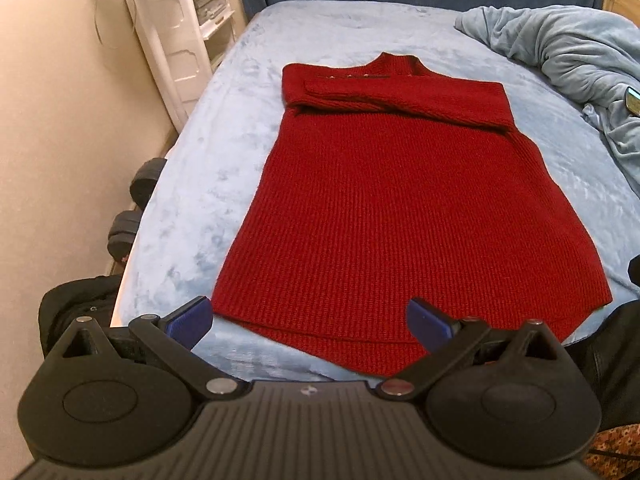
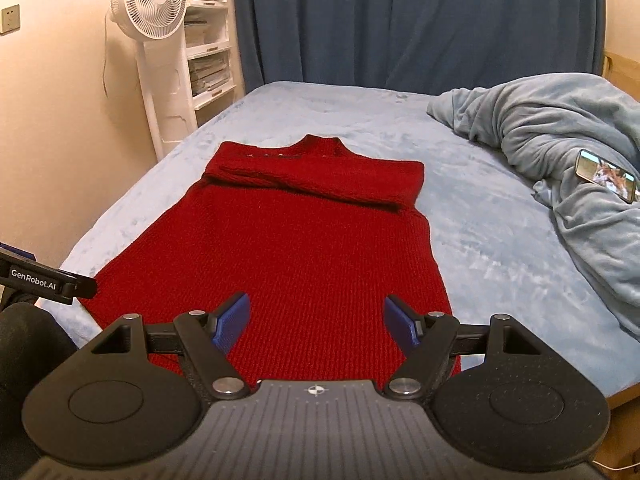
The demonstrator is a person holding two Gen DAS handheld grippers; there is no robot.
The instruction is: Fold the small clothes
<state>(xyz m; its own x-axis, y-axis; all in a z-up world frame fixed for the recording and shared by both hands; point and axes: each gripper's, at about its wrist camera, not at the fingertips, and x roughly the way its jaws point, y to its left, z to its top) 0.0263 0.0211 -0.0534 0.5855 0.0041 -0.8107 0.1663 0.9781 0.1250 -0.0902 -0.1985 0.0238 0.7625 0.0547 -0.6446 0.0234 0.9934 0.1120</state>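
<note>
A red knit sweater (image 1: 400,208) lies flat on the light blue bed, collar at the far end, both sleeves folded across the chest. It also shows in the right wrist view (image 2: 296,248). My left gripper (image 1: 310,322) is open and empty, hovering over the near hem at its left corner. My right gripper (image 2: 318,322) is open and empty above the hem's right part. The left gripper's body (image 2: 40,280) shows at the left edge of the right wrist view.
A crumpled blue-grey blanket (image 2: 560,152) lies at the right with a phone (image 2: 606,176) on it. A white standing fan (image 2: 150,4) and shelves (image 2: 208,40) stand left of the bed (image 2: 500,248). Dumbbells (image 1: 136,208) lie on the floor by the wall. Dark curtains (image 2: 400,20) hang behind.
</note>
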